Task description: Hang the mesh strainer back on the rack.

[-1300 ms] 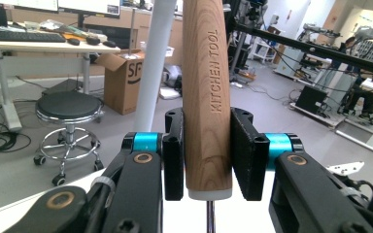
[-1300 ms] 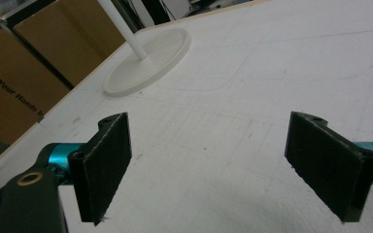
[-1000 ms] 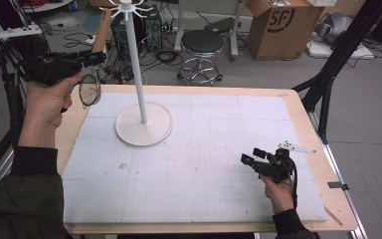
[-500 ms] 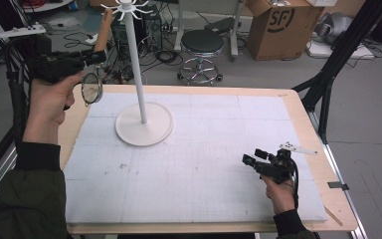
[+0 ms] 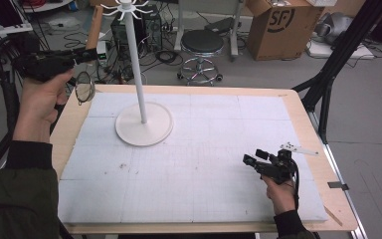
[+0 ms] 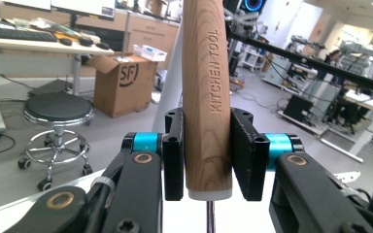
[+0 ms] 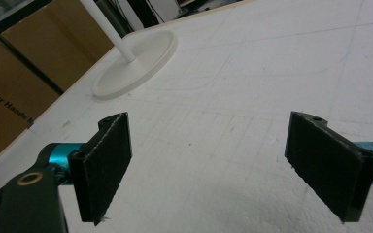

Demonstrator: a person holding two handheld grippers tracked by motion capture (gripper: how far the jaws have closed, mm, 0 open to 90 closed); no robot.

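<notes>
Strainer (image 5: 85,86) hangs at the upper left of the high view, just off the left edge of the desk (image 5: 298,107), its round mesh bowl dangling below your left claw (image 5: 93,54). Your left claw is clamped on the strainer's wooden handle (image 6: 207,97): in the left gripper view both black pads press the handle from either side near its lower end, where a pale collar and a thin metal stem lead down toward the bowl. The handle stands close to upright, its free end rising out of the top of that view, so the long axis runs up and down with the bowl at the bottom.

The relation that matters is strainer to stand (image 5: 137,64). The white stand's pole rises just to the right of the strainer in the high view, and its ring of hooks (image 5: 126,8) sits at the top of the frame, to the right of the handle's upper end and about level with it. I judge that hanging the strainer calls for a short move to the right with the handle kept vertical; I cannot tell from these frames whether the handle end has a loop or hole.

Your right claw (image 5: 253,158) rests at the lower right, well apart from the stand, jaws wide and holding nothing. Your left hand is by far the nearer one.
</notes>
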